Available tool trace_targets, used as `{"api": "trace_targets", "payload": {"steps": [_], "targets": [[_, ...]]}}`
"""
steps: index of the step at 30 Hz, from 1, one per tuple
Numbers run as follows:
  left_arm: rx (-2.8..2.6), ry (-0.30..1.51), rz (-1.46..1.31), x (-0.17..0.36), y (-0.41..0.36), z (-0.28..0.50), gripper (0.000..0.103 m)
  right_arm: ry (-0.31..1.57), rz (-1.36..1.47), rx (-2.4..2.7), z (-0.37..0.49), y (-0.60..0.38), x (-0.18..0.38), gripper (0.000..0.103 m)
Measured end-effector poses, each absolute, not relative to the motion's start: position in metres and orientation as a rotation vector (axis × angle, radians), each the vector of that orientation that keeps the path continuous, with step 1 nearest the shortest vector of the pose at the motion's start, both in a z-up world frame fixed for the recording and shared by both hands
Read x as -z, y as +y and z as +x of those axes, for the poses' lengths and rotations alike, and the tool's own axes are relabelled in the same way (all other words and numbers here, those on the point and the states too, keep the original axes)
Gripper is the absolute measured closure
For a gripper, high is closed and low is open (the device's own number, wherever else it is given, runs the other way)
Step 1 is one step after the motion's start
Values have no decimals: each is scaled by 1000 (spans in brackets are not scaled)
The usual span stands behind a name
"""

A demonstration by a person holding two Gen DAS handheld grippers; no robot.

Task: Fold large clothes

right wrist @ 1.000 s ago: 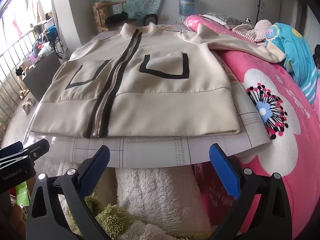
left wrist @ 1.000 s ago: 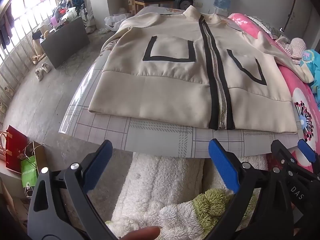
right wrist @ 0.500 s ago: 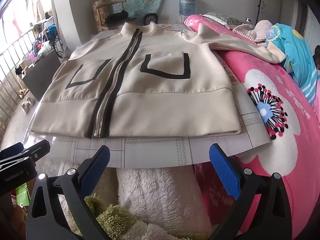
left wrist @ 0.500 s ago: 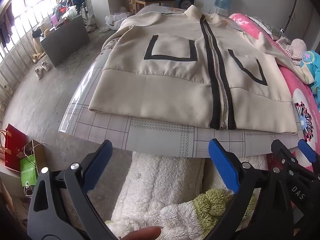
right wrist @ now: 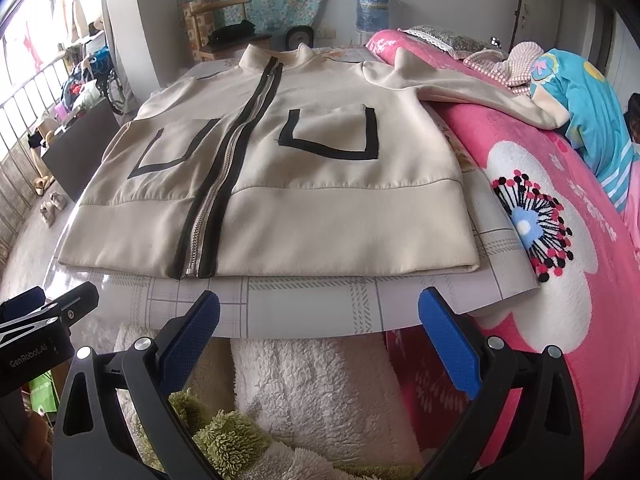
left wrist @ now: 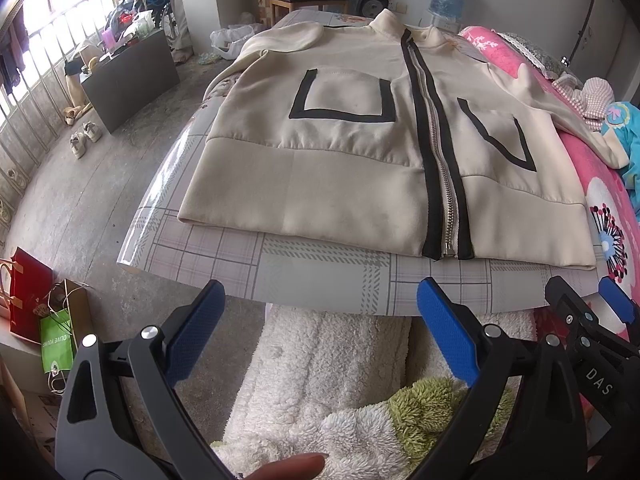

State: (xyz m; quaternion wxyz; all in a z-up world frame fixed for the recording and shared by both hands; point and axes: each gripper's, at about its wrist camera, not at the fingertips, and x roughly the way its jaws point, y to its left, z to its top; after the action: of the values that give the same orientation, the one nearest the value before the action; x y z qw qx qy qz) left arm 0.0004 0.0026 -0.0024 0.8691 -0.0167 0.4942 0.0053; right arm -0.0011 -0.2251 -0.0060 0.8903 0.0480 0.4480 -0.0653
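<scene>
A cream jacket (left wrist: 360, 168) (right wrist: 304, 184) with a black-edged zip and two black-outlined pockets lies flat, front up, on a grey checked table (left wrist: 320, 276) (right wrist: 312, 304). Its right sleeve (right wrist: 480, 92) stretches out over a pink blanket. Its left sleeve lies folded along the far left side. My left gripper (left wrist: 320, 332) hangs open before the table's near edge, short of the hem. My right gripper (right wrist: 320, 336) is open too, level with the same edge. Neither holds anything.
A pink flowered blanket (right wrist: 560, 216) covers the bed to the right, with a turquoise garment (right wrist: 592, 120) on it. White and green fleece (left wrist: 332, 380) lies below the table edge. A dark cabinet (left wrist: 128, 80), shoes and bags (left wrist: 28, 296) stand on the floor at left.
Both grippers have stayed nearly still, with only a slight drift in view. The jacket has not moved.
</scene>
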Motion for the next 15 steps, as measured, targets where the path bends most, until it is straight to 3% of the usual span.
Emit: {"api": "trace_targets", "payload": {"steps": [15], "targets": [[-11, 1031, -34, 4, 3, -3, 10, 936, 94, 143, 1, -225, 3, 6]]}}
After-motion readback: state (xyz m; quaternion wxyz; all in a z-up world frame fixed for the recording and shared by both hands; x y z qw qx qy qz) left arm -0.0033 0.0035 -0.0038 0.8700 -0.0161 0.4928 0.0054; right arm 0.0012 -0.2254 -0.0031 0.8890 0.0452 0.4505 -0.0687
